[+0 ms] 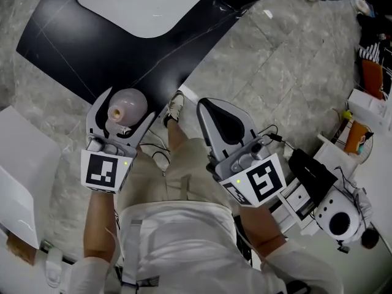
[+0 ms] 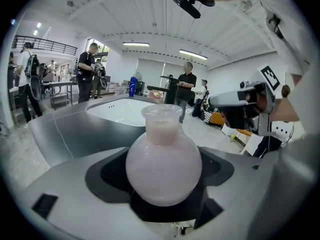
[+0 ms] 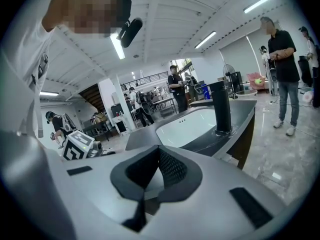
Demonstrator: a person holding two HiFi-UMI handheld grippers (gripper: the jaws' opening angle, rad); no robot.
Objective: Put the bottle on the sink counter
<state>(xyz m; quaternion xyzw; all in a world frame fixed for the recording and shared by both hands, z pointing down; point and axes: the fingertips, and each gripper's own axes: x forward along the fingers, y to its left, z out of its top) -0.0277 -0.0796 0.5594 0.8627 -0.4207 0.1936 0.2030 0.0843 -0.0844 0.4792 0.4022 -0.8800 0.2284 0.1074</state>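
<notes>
A round pale-pink bottle [image 1: 125, 109] with a short neck stands upright between the jaws of my left gripper [image 1: 128, 103], which is shut on its belly. In the left gripper view the bottle [image 2: 162, 166] fills the middle, and the dark sink counter [image 2: 65, 129] with its white basin [image 2: 117, 111] lies beyond it. In the head view the counter [image 1: 92, 48] is ahead, past the bottle. My right gripper [image 1: 207, 105] hangs to the right over the floor, shut and empty. Its own view shows the closed pads [image 3: 172, 171], with the counter's black faucet [image 3: 221, 109] beyond.
A white table [image 1: 18, 164] stands at the left. A trolley with gear [image 1: 331, 188] stands at the right. My shoe [image 1: 176, 106] is on the marble floor in front of the counter. Several people stand beyond the counter, one [image 3: 282, 69] near its faucet end.
</notes>
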